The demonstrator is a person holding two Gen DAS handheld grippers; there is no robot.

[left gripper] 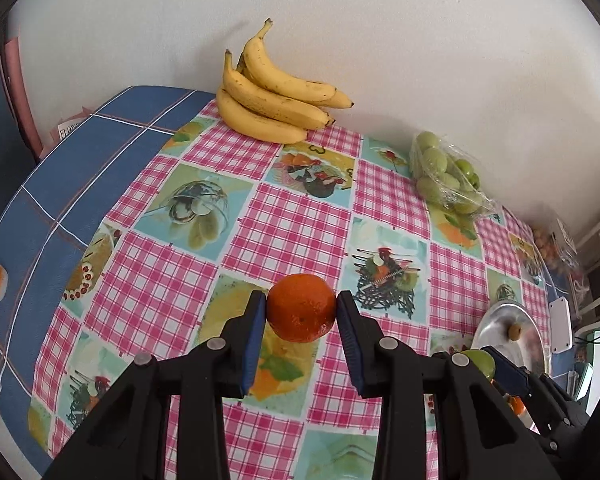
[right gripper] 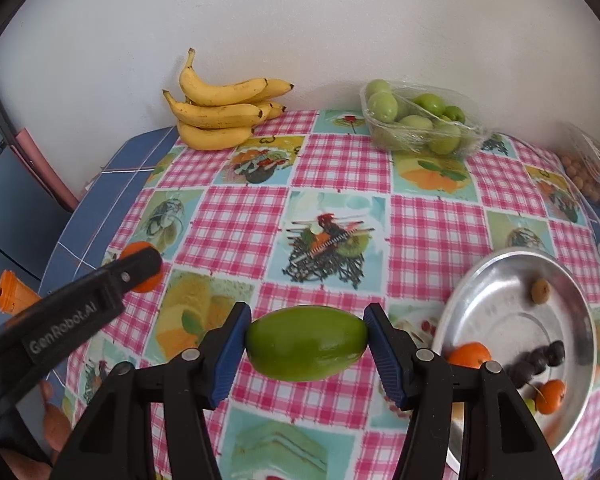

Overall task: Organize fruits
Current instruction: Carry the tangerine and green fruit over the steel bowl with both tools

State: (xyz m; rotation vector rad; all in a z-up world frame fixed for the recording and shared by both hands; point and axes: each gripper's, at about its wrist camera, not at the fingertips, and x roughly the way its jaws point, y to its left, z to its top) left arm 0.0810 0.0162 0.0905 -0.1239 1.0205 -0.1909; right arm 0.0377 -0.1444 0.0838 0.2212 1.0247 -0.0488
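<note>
My left gripper (left gripper: 301,309) is shut on an orange (left gripper: 301,307), held above the checked tablecloth (left gripper: 288,224). It also shows in the right wrist view (right gripper: 140,266) at the left, with the orange (right gripper: 137,249) partly hidden behind a finger. My right gripper (right gripper: 306,342) is shut on a green mango (right gripper: 306,342), held above the cloth left of a metal plate (right gripper: 496,312). The plate holds two small oranges (right gripper: 469,354), dark fruits (right gripper: 540,358) and a small brown fruit (right gripper: 541,290). In the left wrist view the mango (left gripper: 482,362) and plate (left gripper: 500,320) sit at the right.
A bunch of bananas (right gripper: 224,110) lies at the back by the wall. A wrapped tray of green fruits (right gripper: 418,120) stands at the back right. A bag of small brown fruits (right gripper: 592,180) lies at the far right. A blue cloth (left gripper: 60,184) covers the table's left side.
</note>
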